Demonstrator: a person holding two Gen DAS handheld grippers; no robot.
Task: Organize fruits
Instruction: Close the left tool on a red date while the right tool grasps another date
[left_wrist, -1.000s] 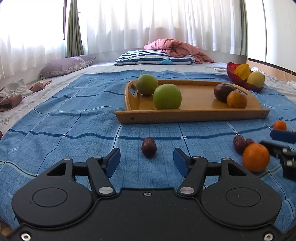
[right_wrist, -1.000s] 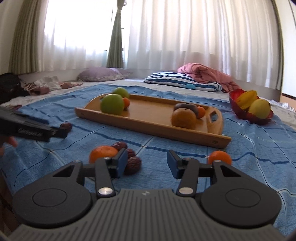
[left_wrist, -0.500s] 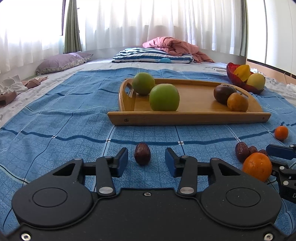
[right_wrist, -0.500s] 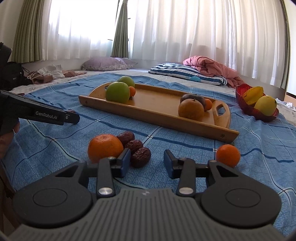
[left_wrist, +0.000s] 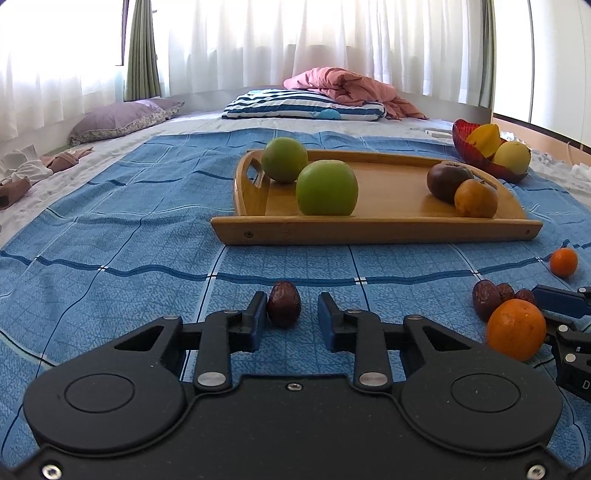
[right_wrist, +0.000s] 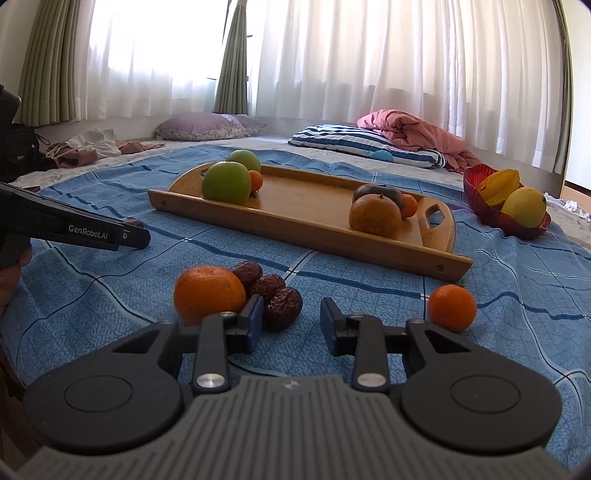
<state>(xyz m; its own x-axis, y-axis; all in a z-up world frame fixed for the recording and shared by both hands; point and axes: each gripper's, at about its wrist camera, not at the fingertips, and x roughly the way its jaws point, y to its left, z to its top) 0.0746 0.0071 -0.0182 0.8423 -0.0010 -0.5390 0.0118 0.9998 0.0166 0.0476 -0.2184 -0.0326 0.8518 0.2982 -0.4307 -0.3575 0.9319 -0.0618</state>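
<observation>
- Left gripper (left_wrist: 291, 312) has just been closing around a lone date (left_wrist: 283, 303) on the blue bedspread (left_wrist: 110, 229); one pad touches, the other stands clear.
- Right gripper (right_wrist: 291, 319) closing too, jaws apart beside the nearest date (right_wrist: 282, 307) of a cluster, not gripping.
- Wooden tray (left_wrist: 369, 229) lies beyond.

"genrobot.ai" in white on left gripper (right_wrist: 142, 238) finger side.

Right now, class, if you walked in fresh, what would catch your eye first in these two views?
Probably the wooden tray in the middle of the blue bedspread, with two green apples at one end. Nearer, a lone red date lies between the left gripper's closing fingers, and a big orange sits by three dates.
</observation>
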